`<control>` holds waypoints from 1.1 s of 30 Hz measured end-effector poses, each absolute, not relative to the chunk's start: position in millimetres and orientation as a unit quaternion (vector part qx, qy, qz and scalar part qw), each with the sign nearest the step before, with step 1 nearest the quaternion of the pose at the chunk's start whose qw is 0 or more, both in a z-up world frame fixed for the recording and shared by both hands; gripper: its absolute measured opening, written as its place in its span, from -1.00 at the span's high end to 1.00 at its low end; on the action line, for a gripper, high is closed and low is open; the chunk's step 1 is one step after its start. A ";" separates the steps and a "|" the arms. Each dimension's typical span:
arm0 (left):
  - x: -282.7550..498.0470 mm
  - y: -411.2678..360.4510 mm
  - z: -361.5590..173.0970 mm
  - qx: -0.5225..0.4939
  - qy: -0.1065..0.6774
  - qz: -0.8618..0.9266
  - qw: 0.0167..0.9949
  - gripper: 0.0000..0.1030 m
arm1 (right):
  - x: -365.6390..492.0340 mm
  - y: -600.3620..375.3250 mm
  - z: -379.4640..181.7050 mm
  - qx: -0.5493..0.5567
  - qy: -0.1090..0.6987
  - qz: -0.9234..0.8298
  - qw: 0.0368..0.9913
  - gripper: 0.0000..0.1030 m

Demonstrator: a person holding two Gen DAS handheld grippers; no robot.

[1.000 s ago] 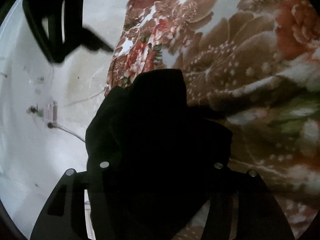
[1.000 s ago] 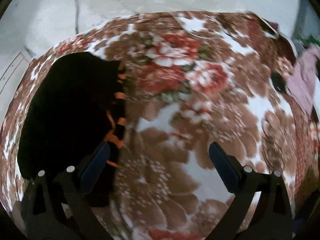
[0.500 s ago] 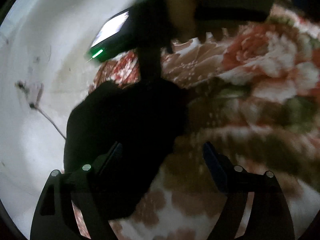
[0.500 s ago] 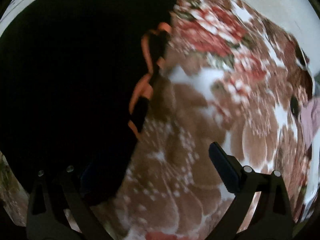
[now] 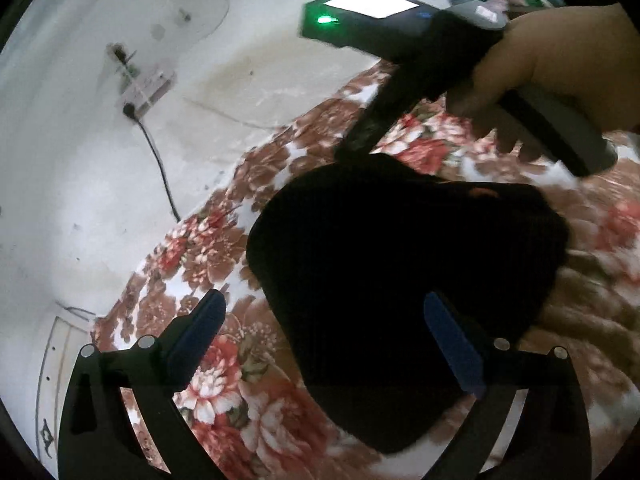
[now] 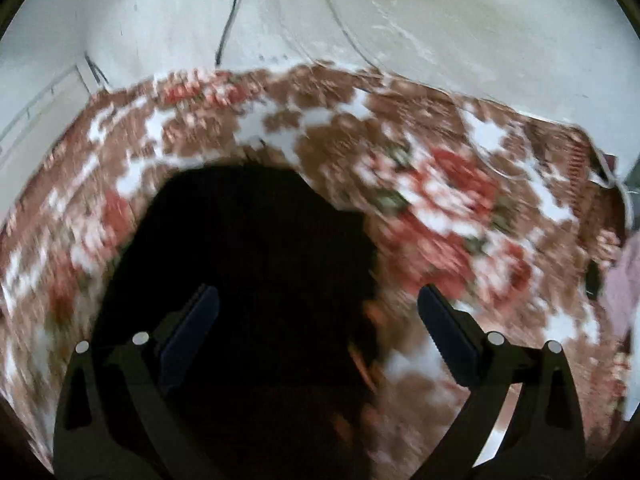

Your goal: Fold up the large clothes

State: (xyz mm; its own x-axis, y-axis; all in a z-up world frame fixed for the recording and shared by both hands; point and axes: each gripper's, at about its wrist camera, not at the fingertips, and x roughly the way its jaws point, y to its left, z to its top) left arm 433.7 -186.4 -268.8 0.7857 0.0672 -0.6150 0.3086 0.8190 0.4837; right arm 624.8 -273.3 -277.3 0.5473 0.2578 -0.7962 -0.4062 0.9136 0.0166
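A black garment [image 5: 400, 256] lies folded in a compact heap on a floral blanket [image 5: 208, 248]. My left gripper [image 5: 328, 320] is open and empty, hovering over the garment's near edge. In the left wrist view the other hand-held gripper [image 5: 400, 92] comes in from the upper right, with its tip at the garment's far edge. In the right wrist view the garment [image 6: 248, 280] fills the lower middle, with orange trim on its right edge. My right gripper [image 6: 316, 316] is open over it, with nothing between the fingers.
The blanket [image 6: 460, 200] covers a bed against a white wall [image 5: 80, 160]. A wall socket with a black cable [image 5: 156, 160] hangs at the left. A pink cloth [image 6: 624, 280] lies at the bed's right edge.
My left gripper let go of the black garment, opened and pulled back. My right gripper swung from beside the garment to over it. Both views are motion-blurred.
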 end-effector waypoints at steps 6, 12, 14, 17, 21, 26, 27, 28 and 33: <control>443.5 -178.7 -307.0 0.279 0.360 -0.056 0.889 -0.89 | 650.7 -241.6 -343.8 -0.158 0.481 0.182 0.843 -0.90; 430.6 -129.3 -303.8 0.171 0.407 -0.073 0.894 -0.89 | 661.8 -313.1 -366.0 -0.133 0.510 0.149 0.836 -0.91; 432.8 -110.3 -296.0 0.120 0.424 -0.085 0.894 -0.89 | 660.1 -338.0 -357.4 -0.101 0.519 0.144 0.837 -0.91; 441.7 -69.6 -279.2 -0.008 0.444 -0.117 0.888 -0.89 | 648.9 -374.9 -344.6 -0.009 0.531 0.178 0.828 -0.91; 462.3 -33.1 -286.1 -0.092 0.474 -0.115 0.868 -0.89 | 623.8 -391.0 -348.5 0.044 0.564 0.234 0.791 -0.91; 486.1 -26.7 -313.8 -0.127 0.493 -0.135 0.850 -0.89 | 599.6 -376.5 -364.2 0.045 0.584 0.279 0.761 -0.91; 489.1 -28.8 -321.0 -0.138 0.496 -0.140 0.846 -0.89 | 596.3 -372.1 -367.4 0.048 0.586 0.285 0.757 -0.91; 491.8 -28.3 -327.0 -0.151 0.496 -0.141 0.843 -0.89 | 593.3 -367.9 -370.3 0.055 0.589 0.292 0.752 -0.91; 504.0 -22.0 -356.3 -0.235 0.509 -0.142 0.816 -0.92 | 597.0 -360.6 -380.5 0.101 0.602 0.307 0.730 -0.91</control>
State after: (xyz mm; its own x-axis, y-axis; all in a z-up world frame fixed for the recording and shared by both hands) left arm 504.0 -22.0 -356.2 0.4426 -0.4707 -0.7633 -0.0081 0.8491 -0.5282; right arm 597.0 -360.6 -380.5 0.0869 0.5696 -0.8173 -0.3264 0.7914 0.5169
